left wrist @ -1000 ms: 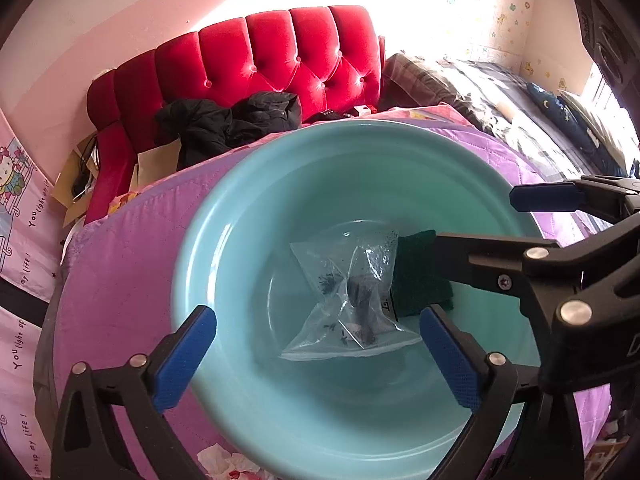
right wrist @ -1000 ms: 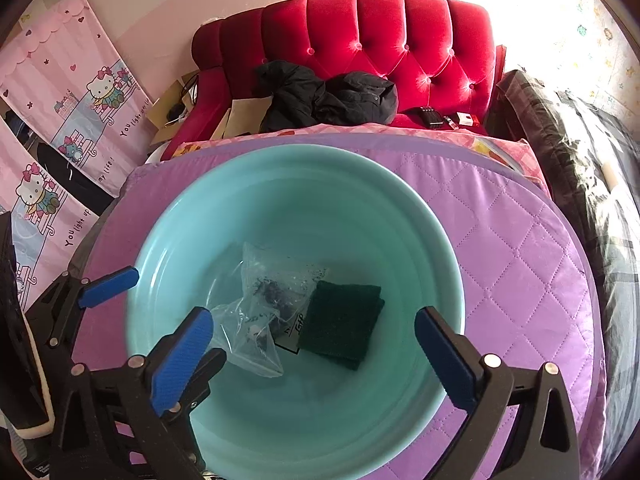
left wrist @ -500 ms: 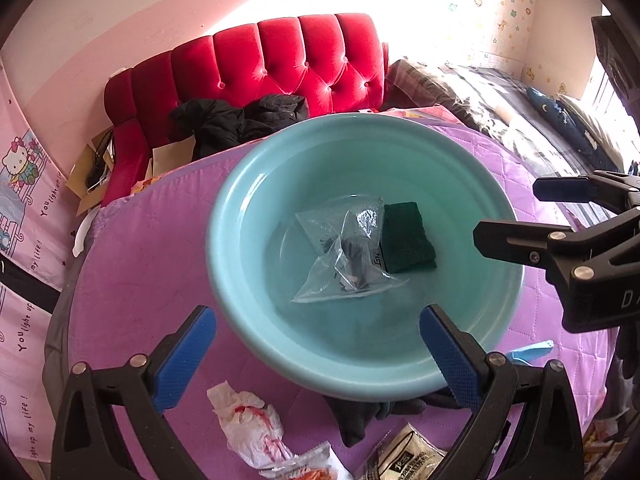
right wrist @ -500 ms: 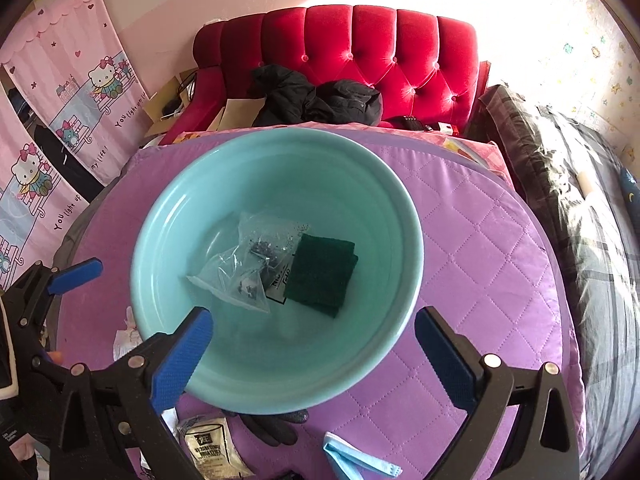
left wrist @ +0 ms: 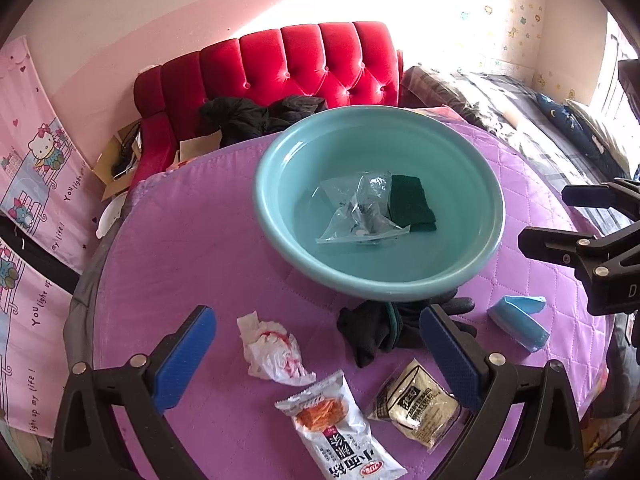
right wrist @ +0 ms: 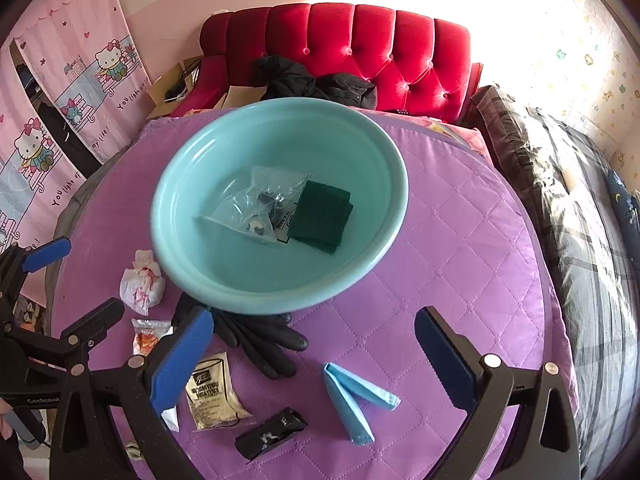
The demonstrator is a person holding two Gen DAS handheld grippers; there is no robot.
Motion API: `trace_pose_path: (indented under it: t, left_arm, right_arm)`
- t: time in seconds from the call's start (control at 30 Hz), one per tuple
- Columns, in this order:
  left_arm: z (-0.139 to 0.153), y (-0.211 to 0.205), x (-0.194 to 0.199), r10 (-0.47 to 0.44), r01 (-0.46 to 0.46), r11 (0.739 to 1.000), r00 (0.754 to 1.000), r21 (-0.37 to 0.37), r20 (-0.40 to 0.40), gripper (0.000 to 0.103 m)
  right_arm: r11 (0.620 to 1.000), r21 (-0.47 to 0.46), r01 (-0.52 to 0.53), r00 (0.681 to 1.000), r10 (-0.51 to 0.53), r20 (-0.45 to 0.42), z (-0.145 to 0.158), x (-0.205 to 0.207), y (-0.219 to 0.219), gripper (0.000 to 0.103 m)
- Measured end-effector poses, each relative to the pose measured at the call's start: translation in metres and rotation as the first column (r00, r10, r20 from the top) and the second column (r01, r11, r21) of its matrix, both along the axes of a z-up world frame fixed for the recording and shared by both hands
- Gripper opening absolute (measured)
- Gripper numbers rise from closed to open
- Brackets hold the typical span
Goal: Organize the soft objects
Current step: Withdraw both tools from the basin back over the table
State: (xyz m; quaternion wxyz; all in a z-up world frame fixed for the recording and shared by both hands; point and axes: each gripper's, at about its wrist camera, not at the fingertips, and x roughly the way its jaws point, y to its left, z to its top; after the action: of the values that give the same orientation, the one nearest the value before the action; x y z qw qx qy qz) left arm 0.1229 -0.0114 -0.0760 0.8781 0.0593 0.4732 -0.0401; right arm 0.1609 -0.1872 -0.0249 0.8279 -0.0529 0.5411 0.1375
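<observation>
Holding both grippers, left gripper [left wrist: 316,354] and right gripper [right wrist: 312,354], wide open and empty at 6 o'clock of basin [right wrist: 384,252], above 2 loose items: gloves [right wrist: 260,338], blue cloth [right wrist: 352,400].

Left hand-held gripper [left wrist: 316,348] and right hand-held gripper [right wrist: 312,348] both gape, empty.

Both tools share one build. The left gripper [left wrist: 316,350] has black angular plastic arms ending in long blue pads [left wrist: 185,356] with a fine dotted grip texture, and round silver screws sit at the arm joints. The right gripper [right wrist: 314,354] is the same: black frame, blue textured pads [right wrist: 182,360], silver screw heads. In the right wrist view, white lettering reading "GenRobot" marks the left gripper's black body at the left edge.
</observation>
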Motion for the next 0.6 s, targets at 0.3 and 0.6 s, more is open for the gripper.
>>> trace_pose_path:
  t: [0.3, 0.6]
  left_arm:
    - [-0.015, 0.005, -0.046, 0.022, -0.022, 1.0, 0.999, 0.005, -0.026, 0.103]
    - [-0.043, 0.006, -0.079, 0.037, -0.036, 0.999, 0.997, 0.01, -0.063, 0.103]
  right_arm:
    - [1.0, 0.01, 0.027, 0.999, -0.026, -0.044, -0.016, -0.045, 0.001, 0.103]
    - [0.997, -0.029, 0.07, 0.992, -0.072, -0.099, -0.046, -0.076, 0.007, 0.103]
